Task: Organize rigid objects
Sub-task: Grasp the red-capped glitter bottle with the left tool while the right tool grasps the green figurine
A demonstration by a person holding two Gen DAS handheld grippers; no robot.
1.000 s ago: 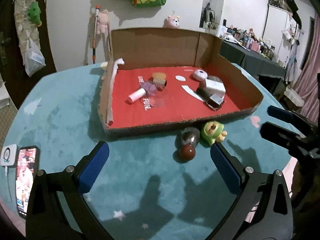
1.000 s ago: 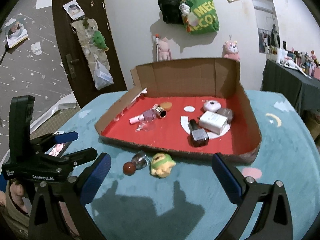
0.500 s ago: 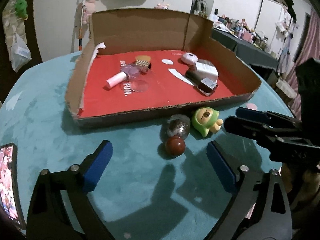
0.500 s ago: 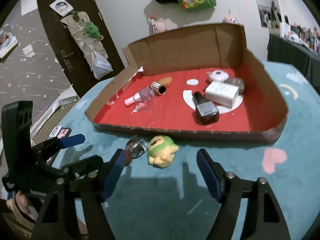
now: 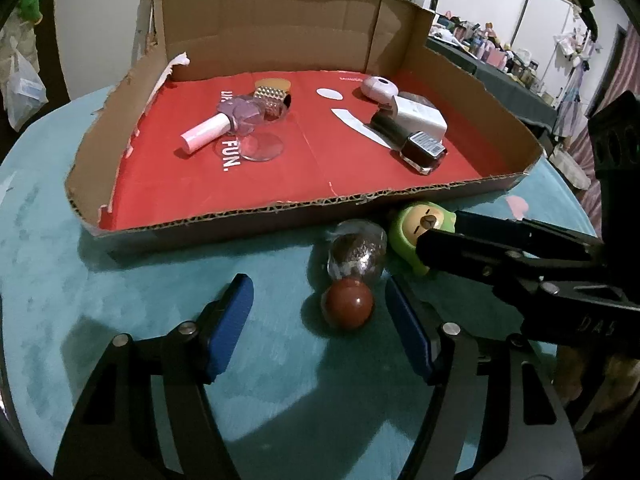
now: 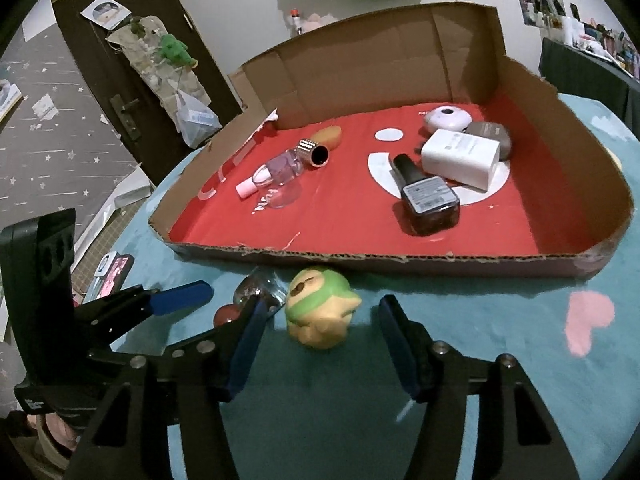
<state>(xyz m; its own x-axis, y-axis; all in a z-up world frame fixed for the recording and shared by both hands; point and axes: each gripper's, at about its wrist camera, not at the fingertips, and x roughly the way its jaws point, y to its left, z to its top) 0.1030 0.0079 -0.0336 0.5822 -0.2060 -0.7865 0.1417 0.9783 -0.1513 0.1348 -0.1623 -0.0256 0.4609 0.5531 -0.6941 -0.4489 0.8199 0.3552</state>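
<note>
A clear bottle with a round dark-red cap [image 5: 352, 276] lies on the teal cloth in front of the cardboard box [image 5: 280, 220]. A green and yellow toy figure [image 6: 320, 312] sits beside it. My left gripper [image 5: 320, 332] is open, its blue pads on either side of the red cap. My right gripper [image 6: 320, 344] is open, its pads on either side of the toy figure; it also shows in the left wrist view [image 5: 452, 232], reaching in from the right. The left gripper shows in the right wrist view [image 6: 188, 300].
The red-floored box holds a pink-capped bottle [image 5: 224, 124], a gold tube [image 5: 272, 98], a white charger block [image 6: 460, 158], a dark nail-polish bottle [image 6: 424, 196] and a lilac disc [image 6: 446, 116]. A phone [image 6: 112, 272] lies at the left table edge.
Both grippers have moved forward and down toward the box front. The left now brackets the bottle's red cap, the right brackets the toy figure. Both openings look narrower.
</note>
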